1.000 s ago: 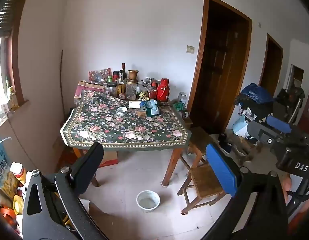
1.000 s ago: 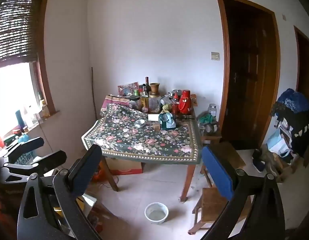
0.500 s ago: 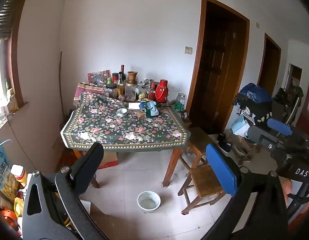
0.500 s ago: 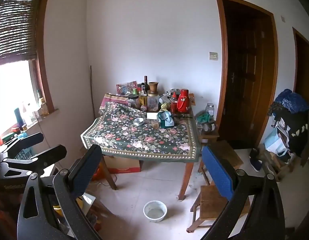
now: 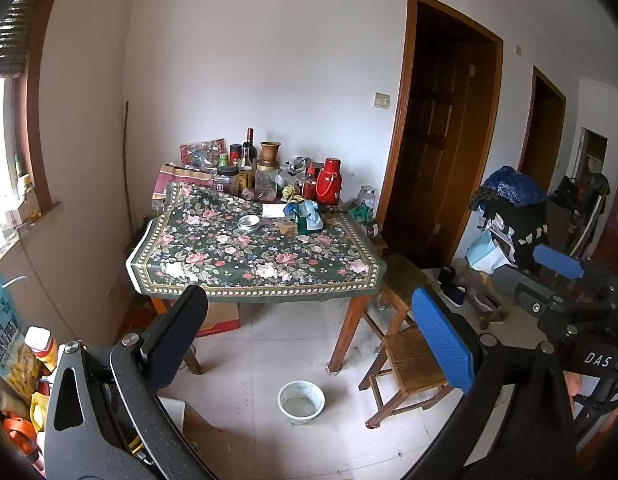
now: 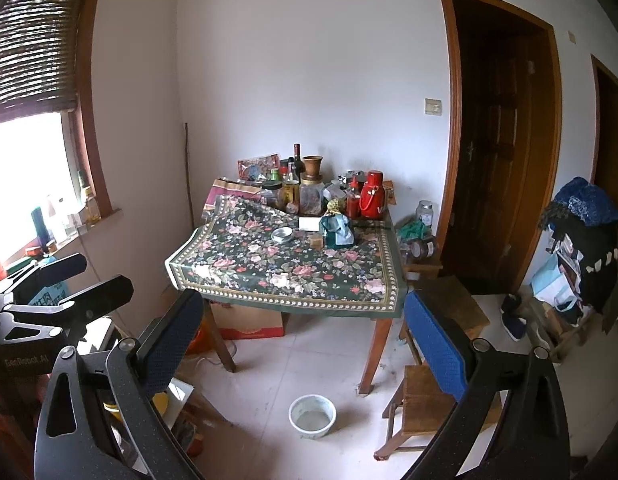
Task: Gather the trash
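Standing well back from the tabletop (image 5: pixel 213 276), both tools point at it across the floor. The left tool (image 5: pixel 309 332) has its two fingers wide apart and holds nothing. The right tool (image 6: pixel 305 332) is the same, fingers wide apart, nothing between them.

A flowery cloth (image 6: pixel 285 264) covers the tabletop. At its far side stand bottles and jars (image 5: pixel 245 168), a brown pot (image 5: pixel 270 151) and a red flask (image 5: pixel 329 182). Nearer the middle lie a small metal dish (image 5: pixel 249 222), a white paper (image 5: pixel 273 211), a little brown block (image 5: pixel 289 227) and a crumpled blue-green bundle (image 5: pixel 305 216), which may be the trash; I cannot tell for sure.

On the floor between the tools and the tabletop sits a white bowl (image 5: pixel 301 398). A wooden stool (image 5: pixel 409 360) stands just beside the table leg on the right. A red box (image 6: pixel 249 322) sits under the tabletop. A dark door (image 6: pixel 497 140) is on the right.

Compared with a moment ago, the tabletop looks a tiny bit farther off in the right view, and both tools are as open as before.
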Motion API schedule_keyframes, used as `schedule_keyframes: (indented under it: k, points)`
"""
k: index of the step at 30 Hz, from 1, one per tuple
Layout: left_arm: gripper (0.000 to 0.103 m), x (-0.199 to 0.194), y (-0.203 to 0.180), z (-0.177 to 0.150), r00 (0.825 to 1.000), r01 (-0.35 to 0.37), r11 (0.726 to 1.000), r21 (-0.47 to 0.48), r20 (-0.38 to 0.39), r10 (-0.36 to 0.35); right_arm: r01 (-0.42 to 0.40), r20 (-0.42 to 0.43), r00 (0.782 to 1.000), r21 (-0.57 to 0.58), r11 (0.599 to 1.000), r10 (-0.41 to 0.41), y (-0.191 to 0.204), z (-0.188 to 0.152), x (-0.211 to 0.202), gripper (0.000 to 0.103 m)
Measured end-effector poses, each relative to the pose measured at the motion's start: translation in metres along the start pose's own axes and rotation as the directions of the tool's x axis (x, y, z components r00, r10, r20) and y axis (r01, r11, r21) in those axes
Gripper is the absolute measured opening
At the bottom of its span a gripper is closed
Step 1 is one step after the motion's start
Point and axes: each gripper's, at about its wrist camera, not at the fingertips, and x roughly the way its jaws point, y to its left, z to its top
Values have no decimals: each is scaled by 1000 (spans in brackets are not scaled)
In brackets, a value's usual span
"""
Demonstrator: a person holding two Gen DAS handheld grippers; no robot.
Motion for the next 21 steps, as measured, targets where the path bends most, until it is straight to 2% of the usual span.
schedule_keyframes:
  k: [21]
  points:
    - [103,0,3,-1,1000,-3,1000,2,1,3,0,-9,1000,10,1000,1,2,-7,3,100]
